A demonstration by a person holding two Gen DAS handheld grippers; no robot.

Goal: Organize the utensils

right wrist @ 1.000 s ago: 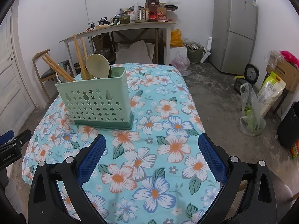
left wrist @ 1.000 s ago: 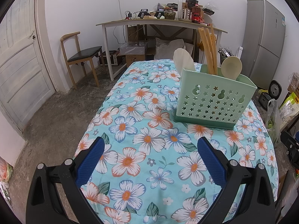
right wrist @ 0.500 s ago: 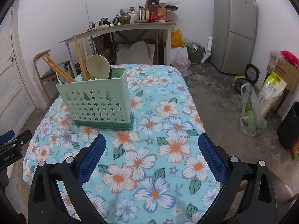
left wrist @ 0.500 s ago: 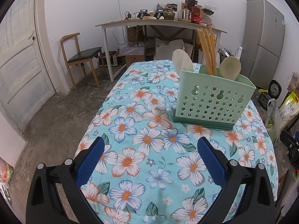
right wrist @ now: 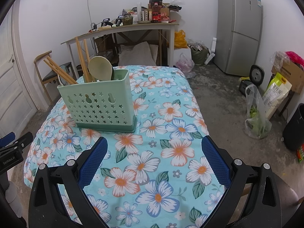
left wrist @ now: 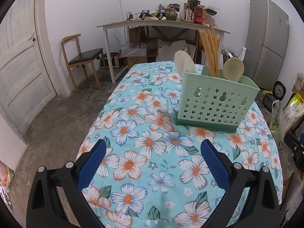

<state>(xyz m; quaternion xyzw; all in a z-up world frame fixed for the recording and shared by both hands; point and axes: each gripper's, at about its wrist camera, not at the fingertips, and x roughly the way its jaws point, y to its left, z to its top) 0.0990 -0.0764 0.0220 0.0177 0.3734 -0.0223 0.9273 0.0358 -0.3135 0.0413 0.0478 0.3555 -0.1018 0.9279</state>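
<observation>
Left wrist view: almost nothing has shifted over the last second.
Both the left gripper [left wrist: 152,163] and right gripper [right wrist: 153,161] hover empty, fingers apart, while the green caddy [left wrist: 216,104] already holds chopsticks [left wrist: 209,53] and spoons [right wrist: 99,68] on the counter [left wrist: 152,152]; sorting looks finished.

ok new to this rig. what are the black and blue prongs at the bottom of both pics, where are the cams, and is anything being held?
No robot arm here: a person carries a two-finger gripper in each hand, with a fisheye camera on each looking forward along the fingers. The black and blue prongs are those fingers. One picture looks out from the left gripper, the other from the right gripper. Both have their jaws wide apart and hold nothing. They hang above a table with a floral tablecloth. On it stands a green utensil holder with star cutouts, holding chopsticks, a rice paddle and a pale spatula. No loose utensils show on the cloth.
</observation>
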